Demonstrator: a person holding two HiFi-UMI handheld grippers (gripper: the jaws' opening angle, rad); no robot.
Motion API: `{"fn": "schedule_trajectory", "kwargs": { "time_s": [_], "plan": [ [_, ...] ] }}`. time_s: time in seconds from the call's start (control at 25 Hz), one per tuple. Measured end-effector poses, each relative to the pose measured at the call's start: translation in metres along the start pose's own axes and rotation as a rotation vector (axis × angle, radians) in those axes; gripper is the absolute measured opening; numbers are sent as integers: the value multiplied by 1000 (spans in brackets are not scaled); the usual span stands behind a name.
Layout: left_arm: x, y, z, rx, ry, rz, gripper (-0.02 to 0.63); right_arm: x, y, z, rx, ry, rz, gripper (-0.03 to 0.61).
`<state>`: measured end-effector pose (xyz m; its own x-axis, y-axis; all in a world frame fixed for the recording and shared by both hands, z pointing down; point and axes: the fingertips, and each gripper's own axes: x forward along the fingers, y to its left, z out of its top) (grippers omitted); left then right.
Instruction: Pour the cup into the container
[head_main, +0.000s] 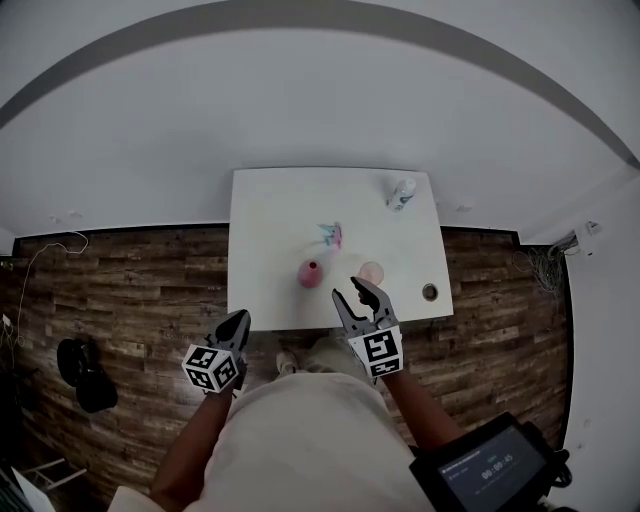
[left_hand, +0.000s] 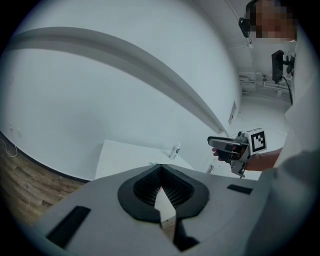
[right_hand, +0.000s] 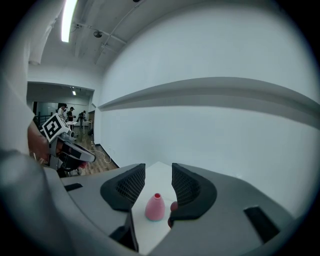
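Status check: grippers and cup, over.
Left gripper shut, right gripper open, both empty. Cup and pink container on table, untouched. Nothing in the way.

The table (head_main: 262, 300) is shown as white, the floor (head_main: 130, 290) as brown wood planks of mixed tone, and the wall (head_main: 320, 110) as white, crossed by a grey band (right_hand: 225, 89). On the table a pink container (head_main: 311, 273), a paler pink cup (head_main: 371, 272) and a white bottle (head_main: 401, 192) are seen. The left gripper (head_main: 238, 318) and right gripper (head_main: 352, 290) are finished in grey with black ribbed pads, each carrying a white cube with black square markers.
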<state>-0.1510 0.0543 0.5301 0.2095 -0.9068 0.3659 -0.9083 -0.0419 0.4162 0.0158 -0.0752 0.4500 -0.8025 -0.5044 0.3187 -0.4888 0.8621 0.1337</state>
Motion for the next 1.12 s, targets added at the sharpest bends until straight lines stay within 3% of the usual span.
{"fn": "schedule_trajectory", "kwargs": {
  "time_s": [0.2,0.64,1.12],
  "plan": [
    [-12,-3,-14,-16,-1,-6,11,-15,11,-4,-12,-3,-17,170],
    [6,-39,-44,15,65,-123,11,-61,6,-35,52,34,-143,170],
    [14,-76,-45,55,87,-117,11,-102,-12,-55,88,27,-162,170]
  ]
}}
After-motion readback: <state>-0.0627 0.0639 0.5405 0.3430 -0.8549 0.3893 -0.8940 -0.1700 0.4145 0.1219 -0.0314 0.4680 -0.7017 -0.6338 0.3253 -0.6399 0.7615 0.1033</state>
